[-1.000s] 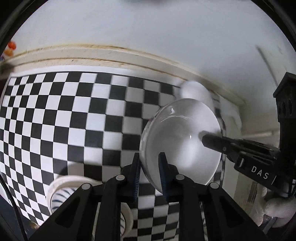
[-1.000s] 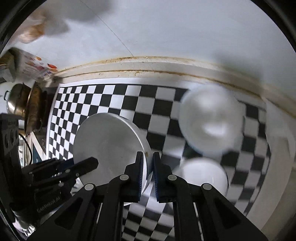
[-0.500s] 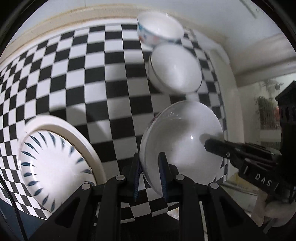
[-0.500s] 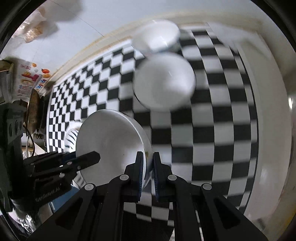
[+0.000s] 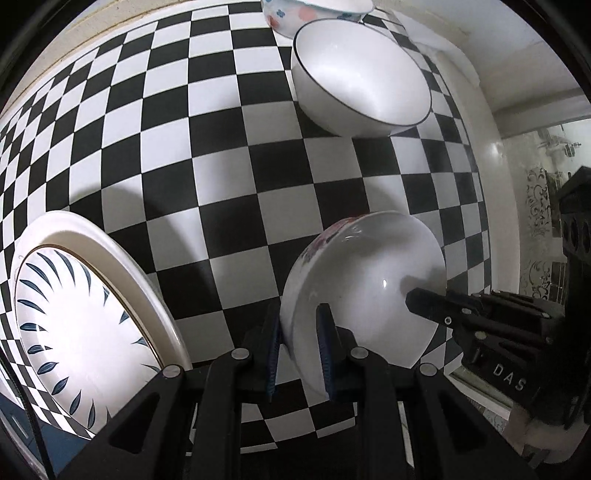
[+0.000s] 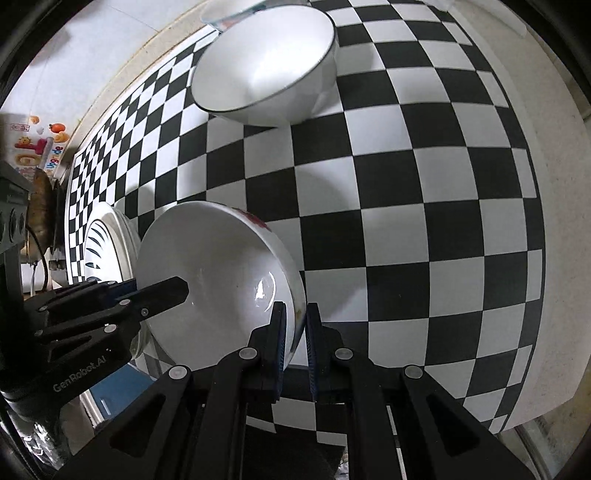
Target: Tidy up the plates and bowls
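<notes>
A white bowl with a red flower pattern [image 5: 369, 280] hangs tilted above the checkered table, held by both grippers on opposite sides of its rim. My left gripper [image 5: 301, 343] is shut on its left rim. My right gripper [image 6: 295, 339] is shut on the right rim of the same bowl [image 6: 218, 280]. A white bowl with a dark rim [image 5: 360, 70] stands on the table beyond it and also shows in the right wrist view [image 6: 262, 62]. A flowered bowl [image 5: 314, 11] sits behind that one.
A large white plate with blue leaf marks [image 5: 77, 325] lies at the left on the checkered cloth [image 5: 221, 129]; it also shows in the right wrist view [image 6: 99, 243]. The table's white edge [image 6: 554, 184] runs along the right. A printed box [image 6: 33, 147] and a pan [image 6: 40, 210] stand at far left.
Both grippers have tipped downward and moved nearer to the table with the bowl still held. The bowls and the leaf plate now look closer and larger.
</notes>
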Tool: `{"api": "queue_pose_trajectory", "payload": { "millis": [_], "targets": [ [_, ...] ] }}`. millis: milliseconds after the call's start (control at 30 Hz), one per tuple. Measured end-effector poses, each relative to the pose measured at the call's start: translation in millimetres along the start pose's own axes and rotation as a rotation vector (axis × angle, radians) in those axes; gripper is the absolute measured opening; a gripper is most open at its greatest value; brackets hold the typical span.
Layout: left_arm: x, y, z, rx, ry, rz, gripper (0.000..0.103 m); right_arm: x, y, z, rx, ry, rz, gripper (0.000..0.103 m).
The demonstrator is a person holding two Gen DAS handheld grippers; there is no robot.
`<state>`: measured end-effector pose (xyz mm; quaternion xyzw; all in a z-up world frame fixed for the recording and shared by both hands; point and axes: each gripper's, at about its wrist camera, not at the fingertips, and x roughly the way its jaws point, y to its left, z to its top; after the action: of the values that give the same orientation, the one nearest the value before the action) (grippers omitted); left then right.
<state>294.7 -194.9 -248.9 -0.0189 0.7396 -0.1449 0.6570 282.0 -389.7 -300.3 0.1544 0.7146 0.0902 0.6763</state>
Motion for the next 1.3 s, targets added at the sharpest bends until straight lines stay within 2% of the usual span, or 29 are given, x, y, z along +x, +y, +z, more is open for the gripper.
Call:
{"api": "queue_pose_trajectory", "payload": {
  "millis": [67, 167, 233, 300, 367, 533, 600, 800, 933, 967, 1000, 1067, 1300],
  "targets": [
    [-5.0, 3.3, 0.9, -0.010, 0.009, 0.002, 0.017, 1.7, -4.1, 2.2, 0.009, 0.016, 0.012, 0.015],
    [-34.9, 11.2, 7.8, -0.040, -0.041, -0.022, 0.018, -11.6, -6.0, 11.1, 0.024, 0.011, 0.036, 0.016],
    [-62.7, 15.3, 21.4, -0.061, -0.113, -0.027, 0.019, -37.6, -8.3, 19.1, 0.030, -0.039, 0.068, 0.020],
    [-78.1, 17.4, 37.2, -0.075, -0.148, -0.039, 0.025, -64.8, -11.7, 30.6, 0.037, -0.098, 0.091, 0.035],
    [-86.9, 19.2, 64.3, -0.089, -0.172, -0.043, 0.026, -87.4, -14.7, 49.8, 0.041, -0.155, 0.102, 0.039],
    [-80.4, 29.9, 133.0, -0.154, -0.155, -0.105, 0.026, -102.0, -17.8, 112.6, 0.072, -0.226, 0.117, 0.039],
    [-74.0, 32.9, 158.7, -0.169, -0.150, -0.117, 0.026, -97.0, -14.4, 148.4, 0.065, -0.241, 0.113, 0.039],
    [-44.3, 38.2, 221.4, -0.191, -0.113, -0.102, 0.026, -62.9, -13.4, 239.0, 0.084, -0.196, 0.098, 0.039],
    [-23.8, 37.9, 243.5, -0.180, -0.086, -0.074, 0.024, -35.4, -12.8, 274.4, 0.099, -0.150, 0.095, 0.038],
    [-21.0, 37.5, 244.2, -0.179, -0.087, -0.073, 0.021, -29.8, -13.2, 280.8, 0.101, -0.139, 0.100, 0.035],
    [-19.3, 36.2, 245.5, -0.173, -0.087, -0.075, 0.016, -23.5, -14.0, 286.8, 0.101, -0.128, 0.101, 0.027],
    [-19.2, 32.0, 245.2, -0.156, -0.101, -0.057, 0.015, -13.2, -15.8, 293.1, 0.101, -0.104, 0.118, 0.015],
    [-27.1, 16.6, 235.0, -0.126, -0.141, -0.020, 0.015, -13.3, -7.7, 291.4, 0.059, -0.103, 0.068, 0.013]
  ]
}}
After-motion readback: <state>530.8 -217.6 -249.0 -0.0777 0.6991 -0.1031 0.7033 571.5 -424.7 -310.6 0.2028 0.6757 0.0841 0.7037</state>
